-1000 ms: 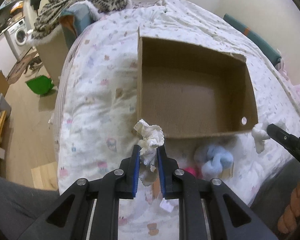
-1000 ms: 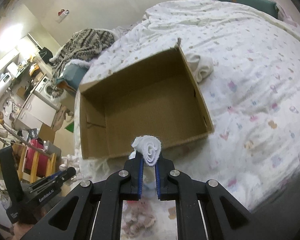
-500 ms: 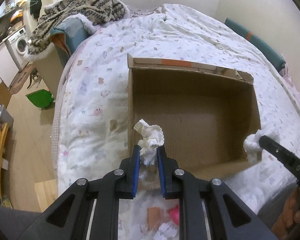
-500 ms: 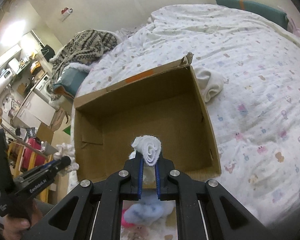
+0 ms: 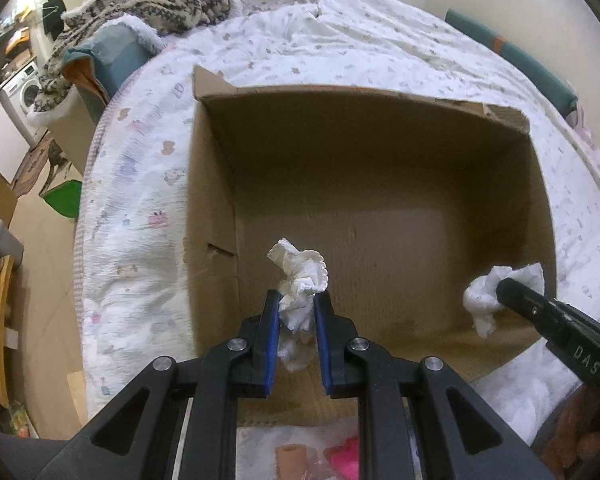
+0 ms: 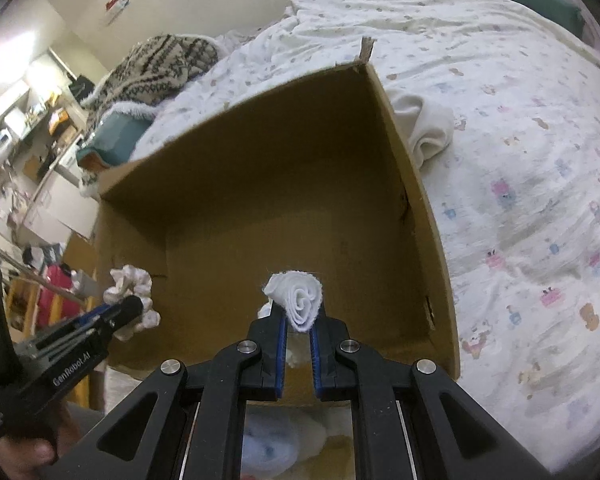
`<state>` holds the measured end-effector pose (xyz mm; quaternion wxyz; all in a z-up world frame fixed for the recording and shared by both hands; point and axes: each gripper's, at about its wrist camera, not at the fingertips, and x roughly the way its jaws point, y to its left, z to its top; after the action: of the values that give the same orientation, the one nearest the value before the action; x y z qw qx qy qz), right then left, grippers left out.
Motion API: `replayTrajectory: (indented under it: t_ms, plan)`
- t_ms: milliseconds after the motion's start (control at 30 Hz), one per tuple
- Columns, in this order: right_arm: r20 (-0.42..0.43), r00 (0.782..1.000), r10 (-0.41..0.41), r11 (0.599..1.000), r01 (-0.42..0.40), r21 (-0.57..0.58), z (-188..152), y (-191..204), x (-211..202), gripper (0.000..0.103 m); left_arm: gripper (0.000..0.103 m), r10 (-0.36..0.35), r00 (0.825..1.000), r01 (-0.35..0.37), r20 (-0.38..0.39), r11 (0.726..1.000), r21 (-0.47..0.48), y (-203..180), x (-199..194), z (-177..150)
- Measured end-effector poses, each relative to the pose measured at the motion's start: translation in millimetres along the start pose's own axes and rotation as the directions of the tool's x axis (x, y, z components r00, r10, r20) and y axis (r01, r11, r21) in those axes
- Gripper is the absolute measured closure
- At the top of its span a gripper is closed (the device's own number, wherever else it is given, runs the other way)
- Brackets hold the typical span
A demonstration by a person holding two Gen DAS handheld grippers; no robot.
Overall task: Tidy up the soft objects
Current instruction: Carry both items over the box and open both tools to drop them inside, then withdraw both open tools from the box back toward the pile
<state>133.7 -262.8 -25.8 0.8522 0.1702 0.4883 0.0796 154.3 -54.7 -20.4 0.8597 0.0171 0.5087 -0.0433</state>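
An open brown cardboard box (image 5: 380, 152) (image 6: 236, 168) lies on the bed, with nothing inside it. My left gripper (image 5: 297, 302) is shut on a cream frilly sock (image 5: 300, 280), held over the box's near left part. The right wrist view shows the same sock (image 6: 130, 292) at the left. My right gripper (image 6: 298, 314) is shut on a rolled white cloth (image 6: 298, 298), held over the box's near edge. From the left wrist view that cloth (image 5: 488, 294) hangs at the box's right wall.
The bed's patterned white quilt (image 5: 140, 184) surrounds the box. A bunched cream cloth (image 6: 424, 128) lies just outside the box's right wall. A striped knit blanket (image 5: 160, 4) is heaped at the bed's far left. Pink and light blue soft items (image 5: 342, 460) (image 6: 272, 448) lie below the grippers.
Both grippers have moved forward and down, from in front of the box to over its near part. Each still holds its item. The box now fills both views.
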Motion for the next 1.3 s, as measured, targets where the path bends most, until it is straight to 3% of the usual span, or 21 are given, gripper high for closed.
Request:
replayTrajectory:
  t_ms: [67,167,267,800,1033,1133,1233,1300]
  plan:
    - [-0.015,1.0,-0.014,1.0,0.013,-0.003,0,-1,7,0.091,0.087,-0.019,1.0,0.019,-0.007,1.0,-0.02,2,7,1]
    - [-0.043,0.998,-0.037,0.999,0.037,-0.008,0,-1,17,0.091,0.087,0.04,0.999,-0.04,-0.016,0.999,-0.01,-2,16,2]
    - [-0.067,0.996,-0.059,0.998,0.058,-0.016,-2,-1,25,0.091,0.087,0.053,0.998,-0.053,-0.031,0.999,0.001,-7,25,3]
    - [-0.067,0.997,-0.042,0.999,0.042,0.007,-1,-7,28,0.091,0.082,0.059,0.996,-0.058,-0.063,0.998,0.017,-22,38,-1]
    - [-0.057,0.998,-0.022,0.999,0.024,0.035,0,-17,22,0.091,0.075,0.06,0.996,-0.059,-0.062,0.998,0.019,-25,35,-1]
    - [-0.046,0.999,-0.006,0.999,0.008,0.053,2,-20,19,0.089,0.061,0.061,0.997,-0.059,-0.052,0.998,0.026,-26,32,0]
    - [-0.017,1.0,0.009,0.998,-0.008,0.058,4,-20,13,0.079,0.045,0.058,0.998,-0.058,-0.034,0.998,0.026,-26,25,0]
    - [0.003,1.0,0.022,0.998,-0.022,0.065,5,-20,8,0.059,0.041,0.06,0.998,-0.059,-0.031,0.998,0.029,-28,22,0]
